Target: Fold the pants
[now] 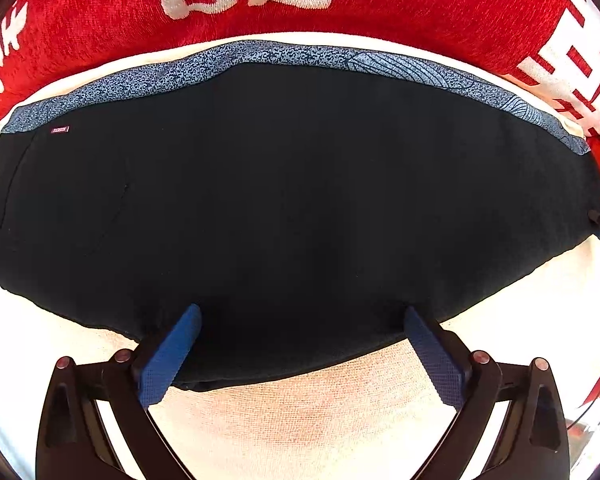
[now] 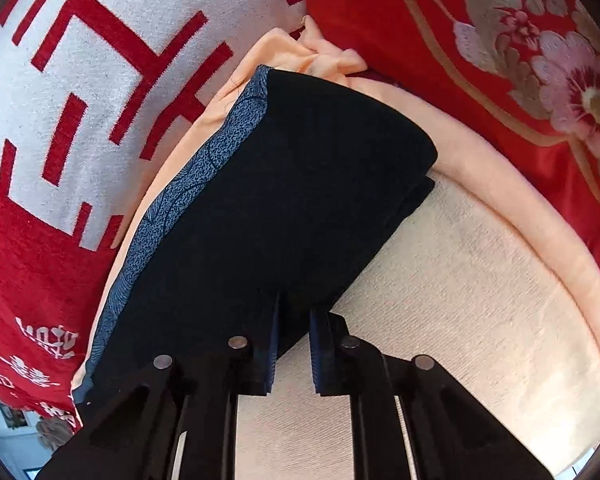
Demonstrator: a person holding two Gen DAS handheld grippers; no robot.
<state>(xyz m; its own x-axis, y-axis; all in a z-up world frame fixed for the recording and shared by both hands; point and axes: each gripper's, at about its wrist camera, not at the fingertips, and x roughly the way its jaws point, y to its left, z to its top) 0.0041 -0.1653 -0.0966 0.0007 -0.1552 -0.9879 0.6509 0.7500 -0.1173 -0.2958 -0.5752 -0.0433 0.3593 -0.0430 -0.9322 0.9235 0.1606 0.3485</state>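
Left gripper point(image 1: 302, 312) up close, pointing straight down, jaws wide apart with tips just over the near hem of the pants point(image 1: 284, 184), clamping nothing. Folded pants lying flat on a cream cover point(image 1: 300, 420), long axis running side to side in the left view, blue patterned strip point(image 1: 300, 54) along the far edge by the red blanket point(image 1: 440, 4). Right gripper point(image 2: 294, 320) at one short end, jaws nearly together, only a thin gap; can't tell if any cloth is pinched. Next fold probably goes end over end along that long axis, right side nearer an end.
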